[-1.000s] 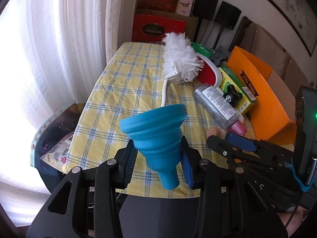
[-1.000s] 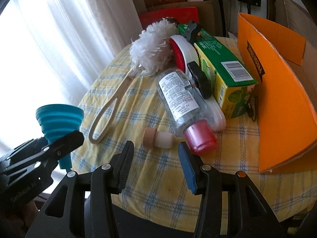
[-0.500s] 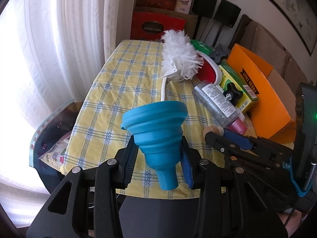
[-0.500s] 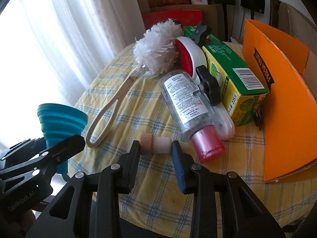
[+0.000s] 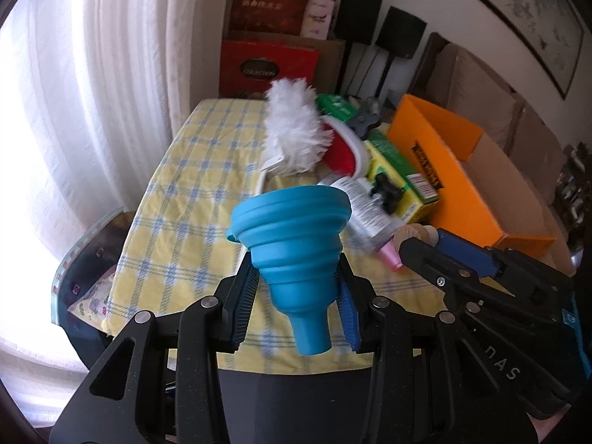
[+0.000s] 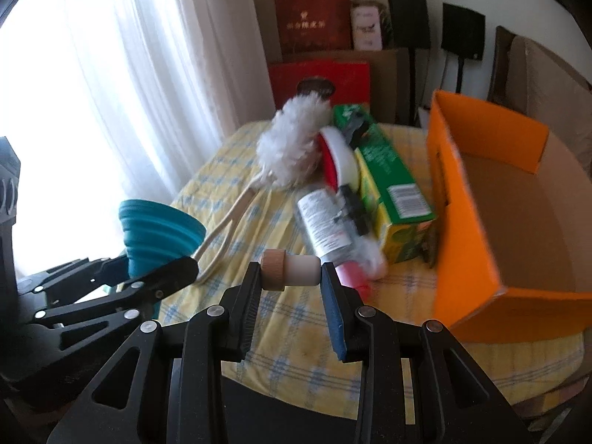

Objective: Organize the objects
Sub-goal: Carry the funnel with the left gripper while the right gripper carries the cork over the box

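Observation:
My left gripper [image 5: 298, 292] is shut on a blue collapsible funnel [image 5: 296, 236], held spout down above the near edge of the yellow checked table [image 5: 192, 199]. My right gripper [image 6: 290, 281] is shut on a small stopper [image 6: 290, 269] with a wooden cap and a pale plug, lifted clear of the tablecloth. From the right wrist view the funnel [image 6: 159, 233] and left gripper sit low on the left. The stopper [image 5: 414, 233] also shows at the right gripper's tip in the left wrist view. An open orange cardboard box [image 6: 514, 214] stands to the right, its inside bare.
On the table lie a white fluffy brush [image 6: 292, 148] with a looped handle, a clear bottle with a pink cap [image 6: 325, 229], a red and white tool [image 6: 338, 162] and a green and yellow carton [image 6: 392, 181]. Red gift boxes [image 6: 318, 77] stand behind. White curtains hang on the left.
My right gripper moved onto the stopper, closed on it and lifted it off the cloth. Both grippers have risen and the view now looks further over the table and into the orange box.

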`<action>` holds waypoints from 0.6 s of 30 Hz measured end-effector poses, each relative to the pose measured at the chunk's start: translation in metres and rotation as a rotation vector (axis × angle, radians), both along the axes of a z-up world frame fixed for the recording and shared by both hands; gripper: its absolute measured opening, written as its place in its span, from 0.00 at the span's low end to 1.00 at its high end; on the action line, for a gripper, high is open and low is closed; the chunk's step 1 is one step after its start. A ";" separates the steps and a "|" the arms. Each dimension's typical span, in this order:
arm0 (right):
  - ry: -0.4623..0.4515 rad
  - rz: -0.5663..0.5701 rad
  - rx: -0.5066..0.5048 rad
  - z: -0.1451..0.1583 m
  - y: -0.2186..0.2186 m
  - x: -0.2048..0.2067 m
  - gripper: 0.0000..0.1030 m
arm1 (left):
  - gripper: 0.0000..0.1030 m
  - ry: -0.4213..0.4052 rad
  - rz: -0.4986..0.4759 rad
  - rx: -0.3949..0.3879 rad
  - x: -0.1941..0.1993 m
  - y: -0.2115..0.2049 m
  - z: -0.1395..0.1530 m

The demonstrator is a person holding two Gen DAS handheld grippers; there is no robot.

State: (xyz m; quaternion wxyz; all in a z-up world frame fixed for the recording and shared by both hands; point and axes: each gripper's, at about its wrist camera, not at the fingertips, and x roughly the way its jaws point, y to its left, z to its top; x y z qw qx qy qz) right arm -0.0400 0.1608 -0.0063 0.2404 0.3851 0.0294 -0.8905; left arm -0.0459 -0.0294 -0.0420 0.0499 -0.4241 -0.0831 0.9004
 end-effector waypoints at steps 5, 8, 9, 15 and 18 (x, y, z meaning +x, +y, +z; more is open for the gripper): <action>0.025 -0.035 -0.023 0.023 0.018 0.003 0.31 | 0.36 0.026 -0.029 -0.001 -0.002 0.020 0.014; 0.047 -0.064 -0.025 0.035 0.031 0.000 0.31 | 0.36 0.039 -0.051 -0.003 -0.004 0.033 0.021; 0.053 -0.075 -0.025 0.038 0.036 0.001 0.31 | 0.36 0.044 -0.061 -0.003 -0.005 0.038 0.023; 0.071 -0.137 -0.033 0.048 0.069 0.002 0.31 | 0.36 0.052 -0.122 0.014 -0.011 0.072 0.032; 0.077 -0.167 -0.041 0.052 0.087 0.003 0.31 | 0.36 0.050 -0.146 0.028 -0.015 0.089 0.035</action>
